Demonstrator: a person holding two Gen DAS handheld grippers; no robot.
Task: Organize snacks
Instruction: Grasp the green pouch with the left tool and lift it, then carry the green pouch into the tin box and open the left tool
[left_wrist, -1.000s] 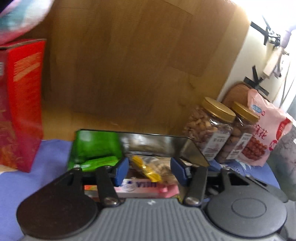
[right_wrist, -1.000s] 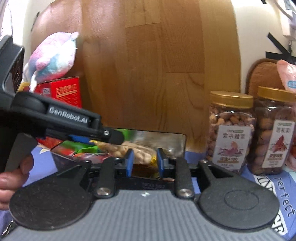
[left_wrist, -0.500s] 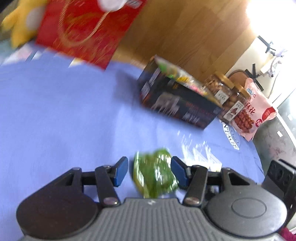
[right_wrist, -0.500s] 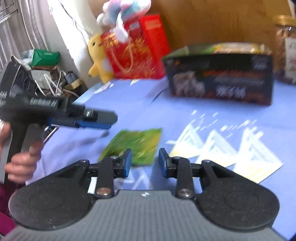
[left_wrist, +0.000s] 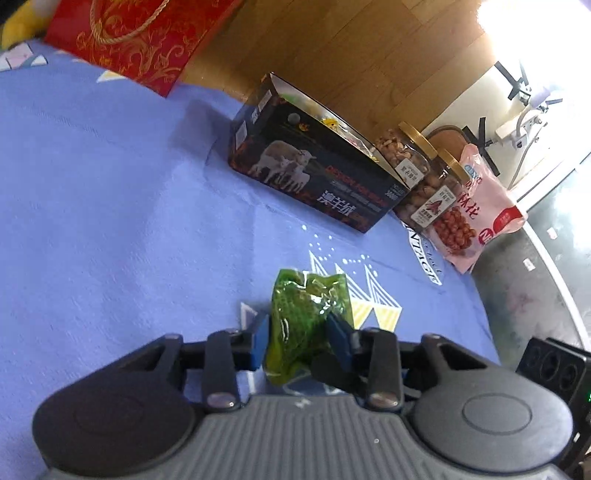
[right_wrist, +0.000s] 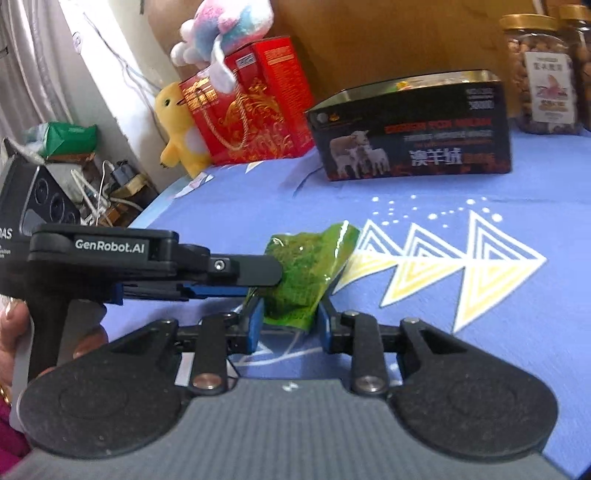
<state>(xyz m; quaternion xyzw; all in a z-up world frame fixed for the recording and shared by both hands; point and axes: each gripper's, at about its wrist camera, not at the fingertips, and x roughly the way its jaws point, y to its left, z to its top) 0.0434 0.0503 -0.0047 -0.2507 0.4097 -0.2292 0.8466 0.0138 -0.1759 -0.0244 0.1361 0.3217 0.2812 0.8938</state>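
Here the green snack packet (left_wrist: 301, 321) sits pinched between the left tongs (left_wrist: 300, 341) just above the blue-clothed bench (left_wrist: 110, 221), while the right tongs (right_wrist: 289, 325) stand apart around its lower edge without clamping. It looks light, crinkly and slippery, so grip the flat sealed edge, not the puffy middle.

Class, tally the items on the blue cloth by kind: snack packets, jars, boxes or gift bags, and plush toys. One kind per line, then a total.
Snack packets: 2, green packet, pink bag
Jars: 2
Boxes or gift bags: 3
Plush toys: 2
Total: 9
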